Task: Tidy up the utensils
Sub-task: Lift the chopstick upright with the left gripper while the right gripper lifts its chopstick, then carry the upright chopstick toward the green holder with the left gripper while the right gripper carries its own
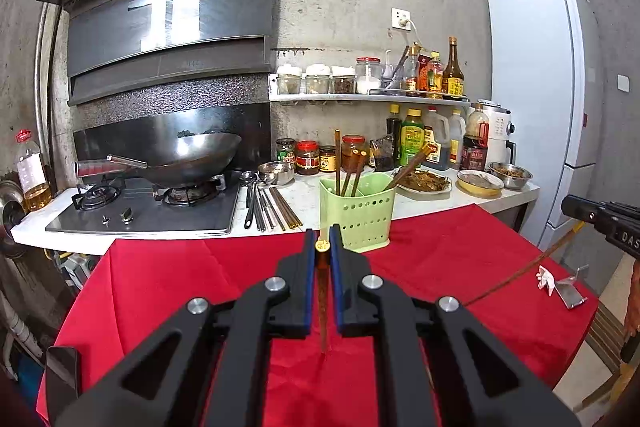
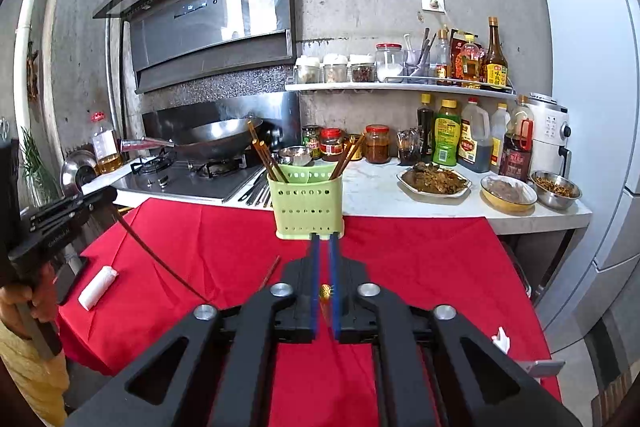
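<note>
While both claws hang over the red tablecloth [image 1: 440,259], each is nearly closed on a single brown chopstick. Between the blue pads of the left gripper [image 1: 323,233] stands a chopstick [image 1: 322,291], gold cap at the fingertips and thin end running back down toward the cloth beneath the claw. Well back between its pads, the right gripper [image 2: 323,239] pinches its own chopstick [image 2: 325,293], of which little beyond the gold cap shows; whether the pads truly bear on it is hard to judge from this angle. Just ahead of both claws, at the far edge of the cloth, sits the green perforated holder [image 1: 362,215], several chopsticks leaning in its compartments. Beyond it, on the counter [image 1: 308,195], more chopsticks and a ladle lie beside the stove [image 1: 160,207].
</note>
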Motion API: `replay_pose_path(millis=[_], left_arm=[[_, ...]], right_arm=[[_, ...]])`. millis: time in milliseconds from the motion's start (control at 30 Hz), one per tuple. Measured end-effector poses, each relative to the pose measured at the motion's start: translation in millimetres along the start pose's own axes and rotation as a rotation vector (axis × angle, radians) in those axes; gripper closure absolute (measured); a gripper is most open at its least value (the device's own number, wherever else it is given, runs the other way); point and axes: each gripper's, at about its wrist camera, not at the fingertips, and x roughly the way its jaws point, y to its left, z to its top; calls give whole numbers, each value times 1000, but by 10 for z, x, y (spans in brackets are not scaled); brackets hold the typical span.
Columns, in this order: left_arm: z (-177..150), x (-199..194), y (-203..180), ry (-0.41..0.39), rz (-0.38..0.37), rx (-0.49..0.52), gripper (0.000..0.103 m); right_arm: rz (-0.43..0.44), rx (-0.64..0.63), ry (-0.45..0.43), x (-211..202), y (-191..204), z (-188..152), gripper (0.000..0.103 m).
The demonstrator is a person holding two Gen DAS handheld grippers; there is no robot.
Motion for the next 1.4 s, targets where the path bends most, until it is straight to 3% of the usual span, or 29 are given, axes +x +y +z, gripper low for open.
replay_pose_path(millis=[200, 367, 400, 433, 467, 500, 567, 667, 767, 833, 1000, 1267, 1400], left_arm=[[68, 120, 113, -1, 26, -25, 96], [47, 96, 69, -15, 24, -3, 96], [41, 89, 61, -18, 23, -1, 96], [28, 71, 51, -21, 18, -1, 96], [16, 56, 42, -24, 19, -1, 96], [0, 38, 31, -28, 25, 0, 96], [-9, 22, 15, -27, 18, 1, 96], [-27, 4, -12, -32, 19, 11, 96], [-35, 1, -22, -31, 12, 10, 96], [-38, 0, -21, -32, 11, 8, 96], [-49, -15, -13, -31, 11, 0, 96], [-26, -9, 18, -28, 16, -3, 96], [-17, -2, -4, -29, 20, 5, 96]], right_arm=[[13, 8, 44, 469, -23, 159, 103], [8, -25, 145, 795, -15, -51, 102], [6, -32, 175, 824, -20, -142, 97], [15, -55, 262, 894, -10, -334, 93], [21, -84, 328, 944, 13, -493, 84], [20, -104, 377, 979, 27, -647, 66], [3, -156, 486, 1046, 59, -1075, 67], [16, -122, 544, 1063, 51, -1361, 70], [-18, -130, 551, 1071, 69, -1482, 77], [4, -110, 553, 1090, 61, -1487, 97], [-11, -130, 533, 1322, 87, -1370, 97], [-41, -92, 523, 2160, 34, -1000, 97], [-46, -60, 508, 2221, -20, -928, 92]])
